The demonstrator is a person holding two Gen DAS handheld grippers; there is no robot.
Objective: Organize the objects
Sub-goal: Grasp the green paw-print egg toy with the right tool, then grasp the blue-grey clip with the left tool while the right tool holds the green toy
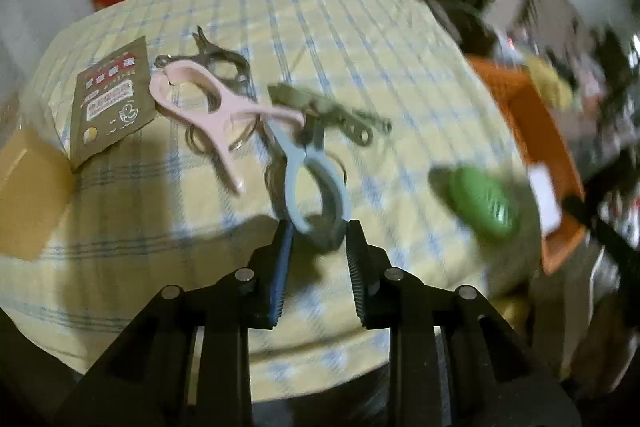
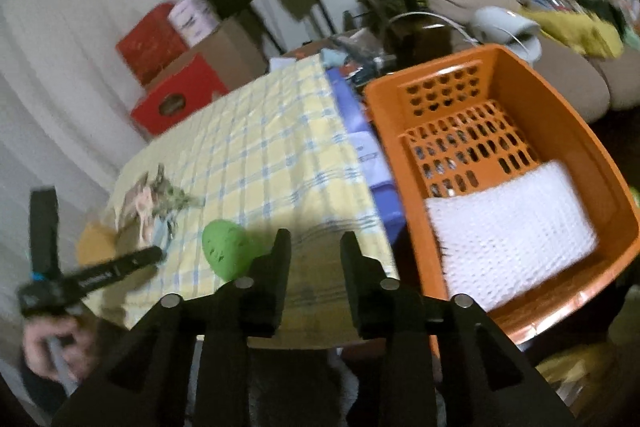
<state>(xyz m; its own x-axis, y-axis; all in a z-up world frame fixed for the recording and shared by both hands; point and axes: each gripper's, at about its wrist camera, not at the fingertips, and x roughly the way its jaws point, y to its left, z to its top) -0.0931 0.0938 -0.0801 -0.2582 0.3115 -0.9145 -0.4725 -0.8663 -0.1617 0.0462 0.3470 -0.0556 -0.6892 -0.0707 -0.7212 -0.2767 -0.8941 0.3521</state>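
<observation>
Tablecloth (image 1: 360,39): woven checked cloth, matt. Pink clip (image 1: 208,107) and blue clip (image 1: 316,179): smooth plastic. Orange basket (image 2: 592,163): glossy perforated plastic.

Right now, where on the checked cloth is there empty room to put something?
The yellow checked cloth is bare from the green egg-shaped thing back to its far edge, beside the orange basket. It is crowded around the pink clip, blue clip and brown packet.

Left wrist cam – steep downward, close over checked bench (image 1: 360,39). Right wrist cam – shallower, off bench edge. Shared: green oval object (image 1: 480,203), orange basket (image 2: 500,63).
</observation>
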